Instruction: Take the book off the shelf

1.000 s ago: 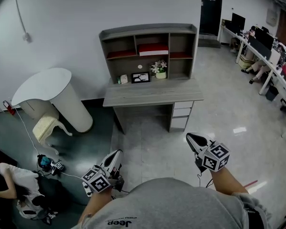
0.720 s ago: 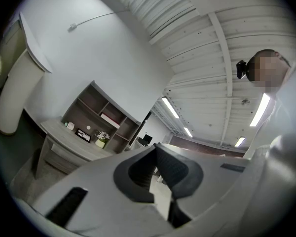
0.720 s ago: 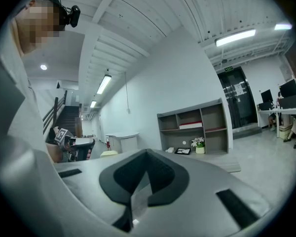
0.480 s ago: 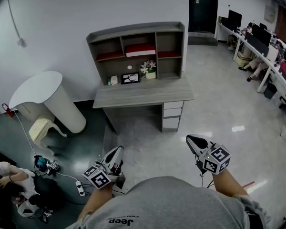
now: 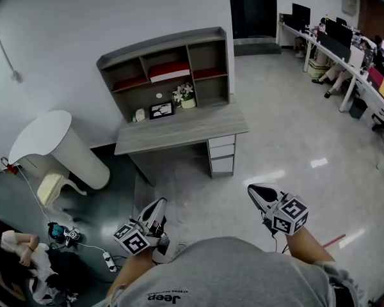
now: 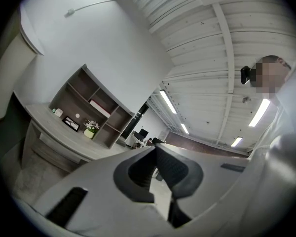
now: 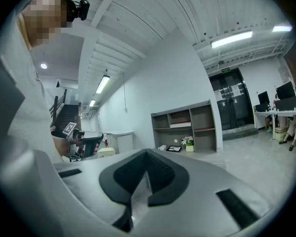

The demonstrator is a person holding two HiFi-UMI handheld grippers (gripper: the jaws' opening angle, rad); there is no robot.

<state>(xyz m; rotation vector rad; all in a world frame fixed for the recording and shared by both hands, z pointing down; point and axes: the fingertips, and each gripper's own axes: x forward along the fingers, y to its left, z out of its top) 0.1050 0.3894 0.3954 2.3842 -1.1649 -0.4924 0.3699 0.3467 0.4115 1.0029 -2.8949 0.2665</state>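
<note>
While my left tool (image 5: pixel 156 207) and right tool (image 5: pixel 258 192) hang empty, jaws together, far from the shelf (image 5: pixel 161 42), I risk shoving the book (image 5: pixel 169 73) back unless one opens.

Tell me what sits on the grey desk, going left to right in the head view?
A small pale object, black picture frame, white flowers in a pale pot.

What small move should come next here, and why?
Probably step toward the grey wooden shelf unit: the red-and-white book lies in its upper middle compartment, far beyond the left gripper and right gripper, both shut and empty.
</note>
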